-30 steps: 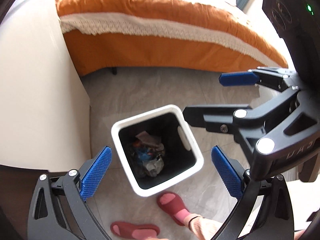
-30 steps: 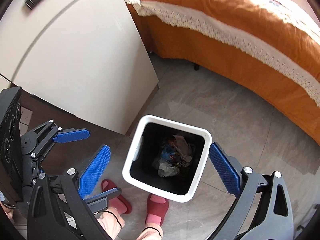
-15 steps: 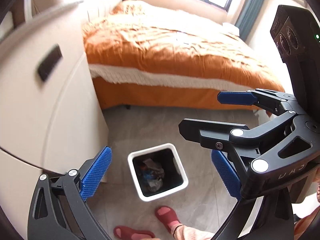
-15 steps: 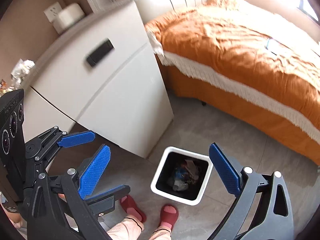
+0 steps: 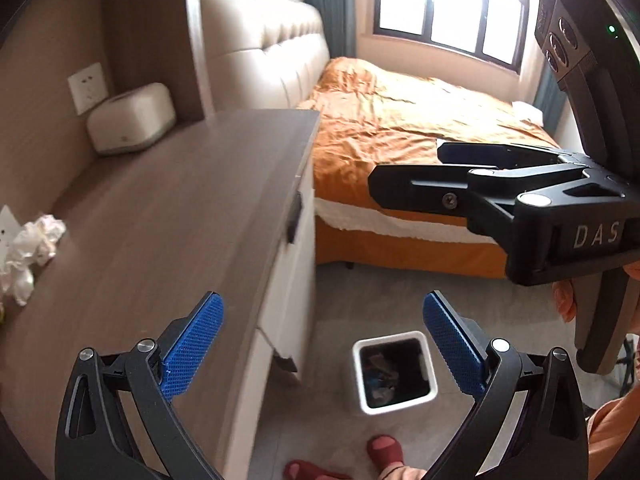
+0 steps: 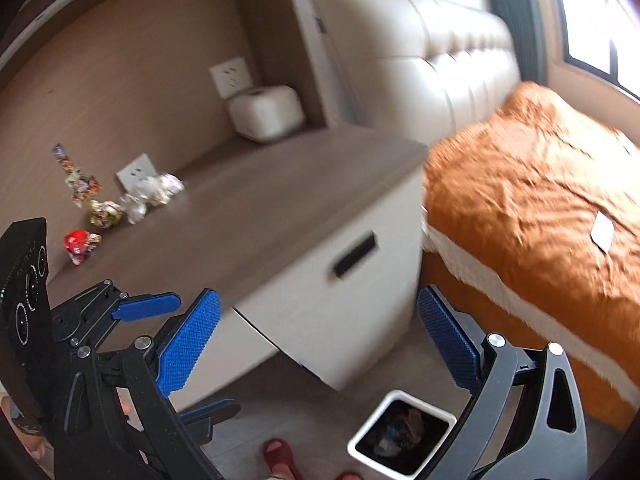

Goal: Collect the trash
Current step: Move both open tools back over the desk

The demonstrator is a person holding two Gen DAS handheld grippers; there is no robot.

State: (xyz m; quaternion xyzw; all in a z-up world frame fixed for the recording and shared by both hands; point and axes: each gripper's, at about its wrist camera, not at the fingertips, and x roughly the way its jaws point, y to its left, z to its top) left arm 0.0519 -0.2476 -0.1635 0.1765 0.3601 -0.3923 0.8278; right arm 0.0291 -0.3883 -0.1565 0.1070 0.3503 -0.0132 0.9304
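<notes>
A white square trash bin with wrappers inside stands on the floor beside the cabinet; it also shows in the right wrist view. Crumpled white paper lies at the left of the cabinet top. In the right wrist view several pieces of trash lie near the wall: a red wrapper, a greenish wrapper, silvery crumpled paper and a colourful strip. My left gripper is open and empty, raised above the cabinet edge. My right gripper is open and empty.
A cream tissue box sits at the back of the cabinet top below a wall socket. A bed with an orange cover stands to the right. A drawer handle is on the cabinet front. Red slippers are on the floor.
Both grippers have risen from just above the bin and tilted up, so the cabinet top and its trash have come into view. The bin now appears small and low.
</notes>
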